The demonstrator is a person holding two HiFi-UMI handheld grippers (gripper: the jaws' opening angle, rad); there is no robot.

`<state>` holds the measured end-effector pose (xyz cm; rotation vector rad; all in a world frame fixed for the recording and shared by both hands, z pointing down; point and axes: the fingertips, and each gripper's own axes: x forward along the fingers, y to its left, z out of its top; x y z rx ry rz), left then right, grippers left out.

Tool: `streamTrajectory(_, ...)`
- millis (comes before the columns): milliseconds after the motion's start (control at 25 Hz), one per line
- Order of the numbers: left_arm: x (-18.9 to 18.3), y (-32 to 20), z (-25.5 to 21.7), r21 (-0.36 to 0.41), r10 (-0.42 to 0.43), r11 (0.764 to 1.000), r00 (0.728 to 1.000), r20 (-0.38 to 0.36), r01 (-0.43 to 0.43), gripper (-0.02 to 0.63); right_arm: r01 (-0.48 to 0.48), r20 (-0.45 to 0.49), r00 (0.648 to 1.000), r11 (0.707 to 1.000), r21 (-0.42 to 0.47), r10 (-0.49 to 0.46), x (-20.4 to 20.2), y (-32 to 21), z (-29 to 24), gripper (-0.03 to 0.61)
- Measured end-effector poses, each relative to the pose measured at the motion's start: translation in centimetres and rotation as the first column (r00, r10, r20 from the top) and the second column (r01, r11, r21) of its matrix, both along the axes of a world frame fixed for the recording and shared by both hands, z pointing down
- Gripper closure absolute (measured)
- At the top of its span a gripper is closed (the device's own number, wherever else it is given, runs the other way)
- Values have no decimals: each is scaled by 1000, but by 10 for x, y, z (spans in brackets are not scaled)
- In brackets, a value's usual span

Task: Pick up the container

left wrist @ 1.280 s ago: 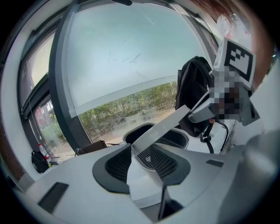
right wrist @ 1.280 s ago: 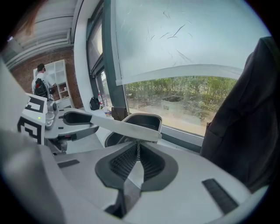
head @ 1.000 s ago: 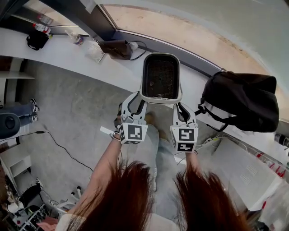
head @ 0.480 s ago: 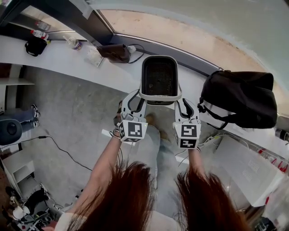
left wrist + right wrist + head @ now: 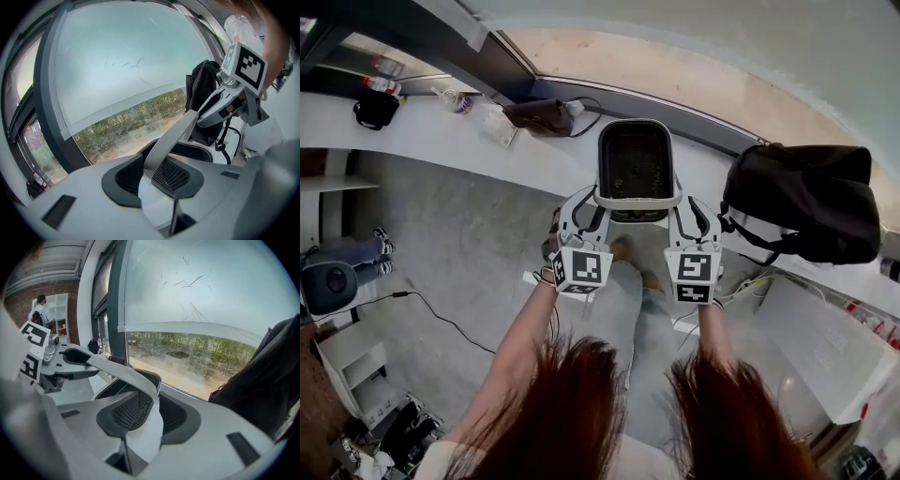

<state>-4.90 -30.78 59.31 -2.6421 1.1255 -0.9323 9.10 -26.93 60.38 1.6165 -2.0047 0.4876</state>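
Note:
The container [image 5: 636,164], a deep black tub with a pale grey rim, is held between both grippers over the front edge of the white counter [image 5: 441,127]. My left gripper [image 5: 596,202] is shut on its left rim and my right gripper [image 5: 675,204] is shut on its right rim. In the left gripper view the pale rim [image 5: 180,131] runs between the jaws of the left gripper [image 5: 161,176], with the right gripper [image 5: 234,89] across the tub. In the right gripper view the rim [image 5: 136,376] sits clamped in the right gripper [image 5: 140,420].
A black bag [image 5: 802,206] lies on the counter just right of the container. A brown pouch with a cable [image 5: 539,114], a plastic wrapper [image 5: 499,122] and bottles [image 5: 384,84] sit along the window at the left. Grey floor lies below the counter.
Both grippers keep their hold on the container. The hands and tub have shifted a little to the right and slightly closer together in the head view.

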Motion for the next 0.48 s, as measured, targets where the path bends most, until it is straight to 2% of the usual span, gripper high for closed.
streamTrajectory(480, 5, -20, -7, 3, 14, 1000, 1000, -16, -14, 505, 38, -89, 995, 998, 43, -34, 1, -29, -9, 448)
